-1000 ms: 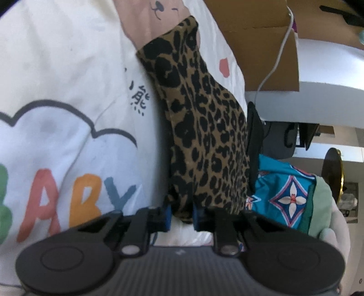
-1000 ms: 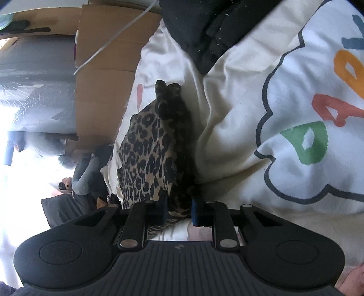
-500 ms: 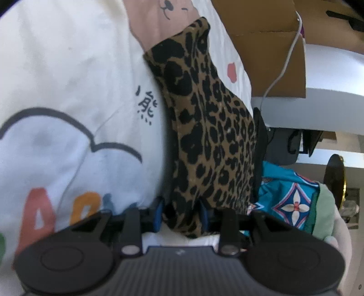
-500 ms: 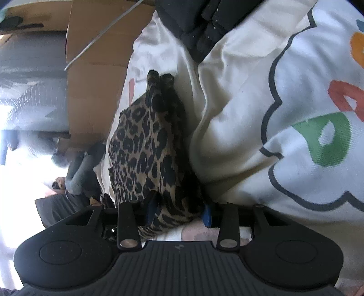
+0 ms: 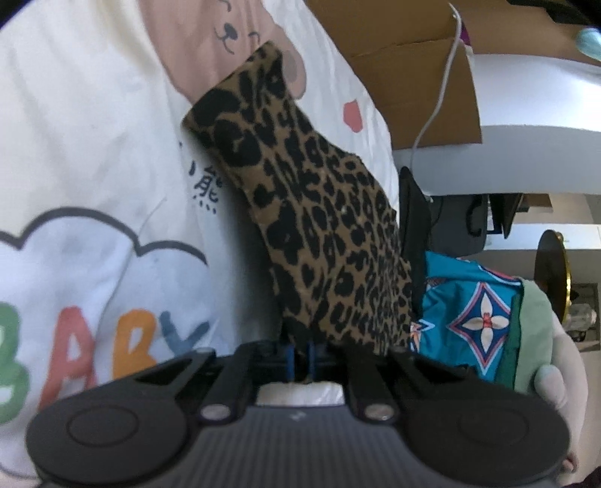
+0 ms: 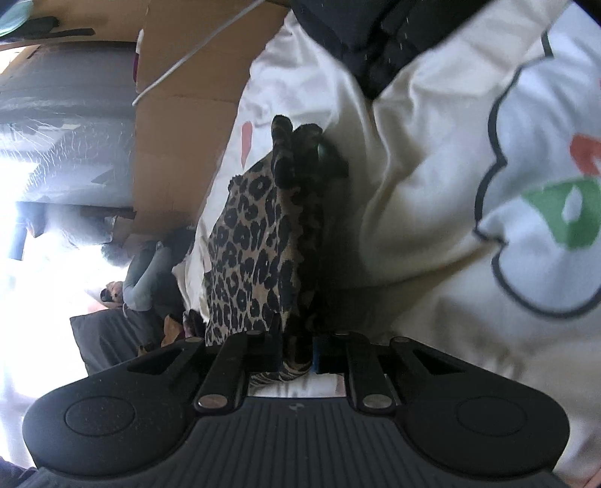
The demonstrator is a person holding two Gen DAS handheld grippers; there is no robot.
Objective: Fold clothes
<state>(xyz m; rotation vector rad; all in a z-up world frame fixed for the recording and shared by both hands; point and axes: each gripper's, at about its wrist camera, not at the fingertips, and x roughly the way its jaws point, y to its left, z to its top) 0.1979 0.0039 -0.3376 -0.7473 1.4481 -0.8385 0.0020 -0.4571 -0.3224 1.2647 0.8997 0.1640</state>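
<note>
A leopard-print garment (image 5: 319, 225) stretches away from my left gripper (image 5: 300, 354), whose jaws are pinched shut on its near edge. The same garment (image 6: 255, 255) shows in the right wrist view, bunched and hanging, with my right gripper (image 6: 296, 356) shut on its other end. It is held over a white bed cover (image 5: 94, 131) printed with a cloud and coloured "BABY" letters, which also shows in the right wrist view (image 6: 450, 225).
A cardboard box (image 5: 405, 75) with a white cable (image 5: 439, 101) stands beyond the bed. A teal patterned cloth (image 5: 469, 315) lies at the right. Dark clothing (image 6: 375, 33) is piled at the far end of the cover.
Both grippers opened around the leopard fabric half a second ago and have closed on it again. The garment now hangs more bunched and pulled up.
</note>
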